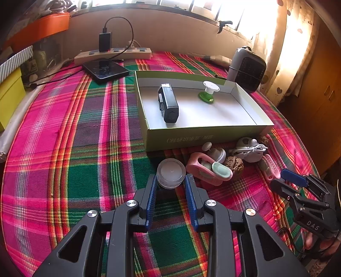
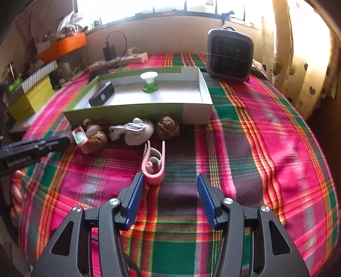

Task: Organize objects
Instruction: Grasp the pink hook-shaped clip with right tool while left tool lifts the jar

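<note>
A plaid cloth (image 1: 89,132) in pink, green and purple covers the surface, with a window (image 2: 149,6) and a heart-print curtain (image 2: 302,64) behind. A power strip (image 1: 113,55) and a small heater (image 2: 230,55) stand at the far edge. A shallow green box (image 1: 191,136) lies open in the middle; inside it are a black case (image 1: 168,103) and a green-and-white spool (image 1: 210,91), well apart. Against the box's near wall is a heap of small things: two walnuts (image 2: 167,127), a white bundle (image 2: 136,131), a pink holder (image 1: 204,168). A pink clip (image 2: 154,165) lies nearer, just beside the right gripper's (image 2: 169,181) left fingertip; its jaws are wide apart around bare cloth. The left gripper (image 1: 170,181) is low over the cloth, its blue pads (image 1: 151,191) clamped on a clear round jar (image 1: 171,173), near the heap.
</note>
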Action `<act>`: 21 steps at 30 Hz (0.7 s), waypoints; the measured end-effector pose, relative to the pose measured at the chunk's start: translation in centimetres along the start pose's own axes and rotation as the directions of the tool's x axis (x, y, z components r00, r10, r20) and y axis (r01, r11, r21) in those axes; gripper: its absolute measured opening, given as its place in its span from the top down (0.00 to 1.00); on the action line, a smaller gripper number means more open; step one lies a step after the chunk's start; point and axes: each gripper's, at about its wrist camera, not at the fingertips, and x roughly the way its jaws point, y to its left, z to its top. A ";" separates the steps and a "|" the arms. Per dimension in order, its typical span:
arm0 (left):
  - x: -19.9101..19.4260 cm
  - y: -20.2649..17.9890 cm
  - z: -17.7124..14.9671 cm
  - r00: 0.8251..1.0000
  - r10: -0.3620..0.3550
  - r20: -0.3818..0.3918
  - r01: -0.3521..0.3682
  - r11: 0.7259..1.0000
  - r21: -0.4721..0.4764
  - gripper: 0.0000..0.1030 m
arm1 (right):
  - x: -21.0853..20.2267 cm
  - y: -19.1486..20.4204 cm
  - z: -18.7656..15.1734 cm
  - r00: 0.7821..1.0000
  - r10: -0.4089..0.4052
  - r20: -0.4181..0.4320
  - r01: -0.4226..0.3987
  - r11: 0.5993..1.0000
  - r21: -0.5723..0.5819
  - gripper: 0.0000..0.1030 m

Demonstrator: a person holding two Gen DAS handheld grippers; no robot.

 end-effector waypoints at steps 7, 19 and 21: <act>0.2 -0.4 0.3 1.000 0.029 0.003 -0.029 0.999 0.015 0.76 | 1.2 0.5 1.2 1.000 0.017 -0.015 -0.017 1.000 0.002 0.50; 0.6 -0.4 0.8 0.999 0.055 -0.002 -0.055 0.998 0.013 0.75 | 1.9 0.2 1.9 1.000 -0.001 -0.031 0.000 1.000 -0.016 0.50; 0.6 -0.2 0.8 0.998 0.064 0.005 -0.064 0.998 0.009 0.71 | 1.8 0.3 1.8 1.000 -0.001 -0.031 0.000 1.000 -0.019 0.50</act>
